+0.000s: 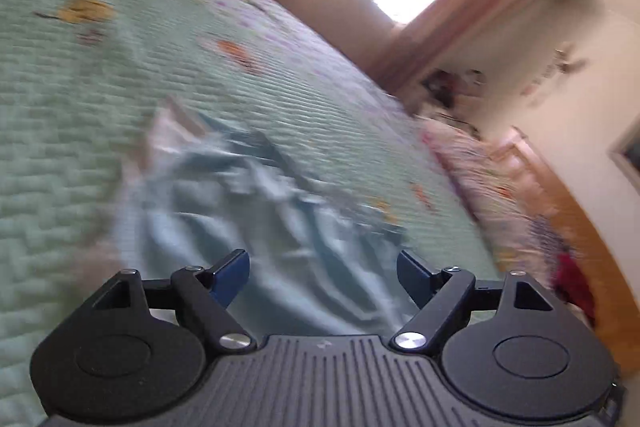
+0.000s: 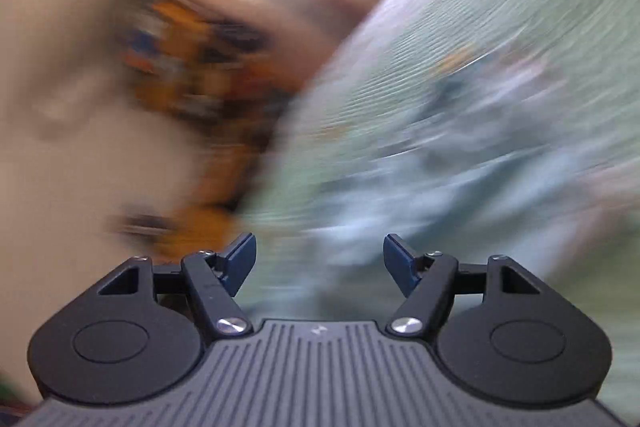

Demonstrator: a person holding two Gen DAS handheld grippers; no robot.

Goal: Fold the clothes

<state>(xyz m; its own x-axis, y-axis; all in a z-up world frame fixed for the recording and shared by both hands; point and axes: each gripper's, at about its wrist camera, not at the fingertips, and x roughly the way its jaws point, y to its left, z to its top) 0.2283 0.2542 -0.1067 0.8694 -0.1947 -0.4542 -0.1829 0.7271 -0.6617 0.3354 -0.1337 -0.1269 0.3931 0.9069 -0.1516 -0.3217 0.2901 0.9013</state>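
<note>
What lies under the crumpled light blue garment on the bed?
The crumpled light blue garment lies on a pale green quilted bedspread with small flower prints. The quilt shows all around it; whatever is directly beneath the cloth is covered, and blur hides finer detail.

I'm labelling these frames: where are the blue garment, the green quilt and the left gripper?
blue garment [image 1: 248, 211]: left wrist view, crumpled middle.
green quilt [image 1: 80, 99]: left wrist view, bare quilted area.
left gripper [image 1: 324, 277]: left wrist view, between its fingertips.
</note>
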